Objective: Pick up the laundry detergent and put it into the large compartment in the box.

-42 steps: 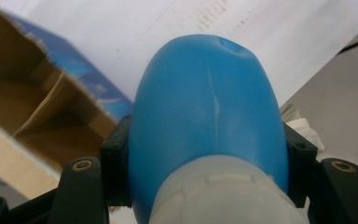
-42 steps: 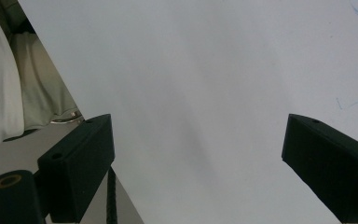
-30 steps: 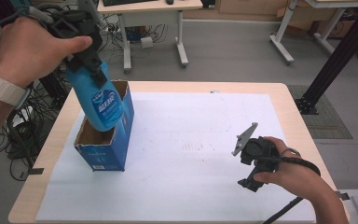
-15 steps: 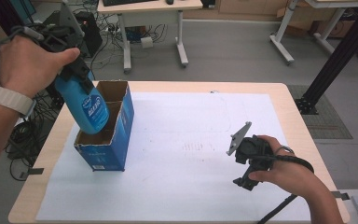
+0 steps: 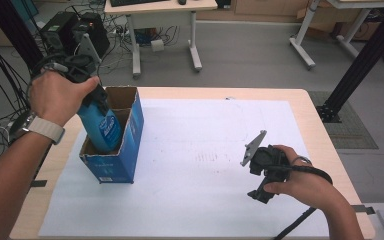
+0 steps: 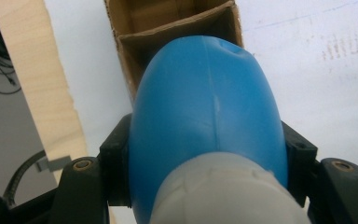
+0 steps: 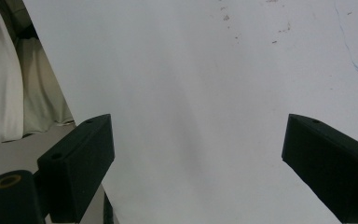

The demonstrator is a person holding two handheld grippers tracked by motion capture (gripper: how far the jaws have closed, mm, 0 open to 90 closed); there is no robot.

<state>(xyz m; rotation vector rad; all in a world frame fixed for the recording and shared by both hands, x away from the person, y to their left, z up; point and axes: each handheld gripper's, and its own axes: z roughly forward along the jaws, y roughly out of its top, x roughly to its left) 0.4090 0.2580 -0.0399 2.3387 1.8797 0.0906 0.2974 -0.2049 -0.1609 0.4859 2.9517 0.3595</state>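
1. Your left gripper [image 5: 99, 100] is clamped on the blue bottle [image 5: 101, 127], one black jaw pressed against each side of it near the white cap [image 6: 228, 191].
2. The bottle is partly down inside the blue cardboard box [image 5: 115, 150], at the near end, and it leans a little toward the box's right wall.
3. Bring it upright as you lower it, so the base goes down flat and the shoulder does not catch the wall or the flap.
4. From the left gripper view the bottle hides the floor of the box, so I cannot tell how far it is from the bottom. Go down slowly and let go only when it stands on its own.
5. Open the jaws just enough to clear the bottle, then lift straight up so you do not drag the box.
6. Your right gripper [image 5: 262, 172] rests on the white sheet [image 5: 205, 150], well away from the box, jaws wide and empty. Bring it over to steady the box if it shifts.
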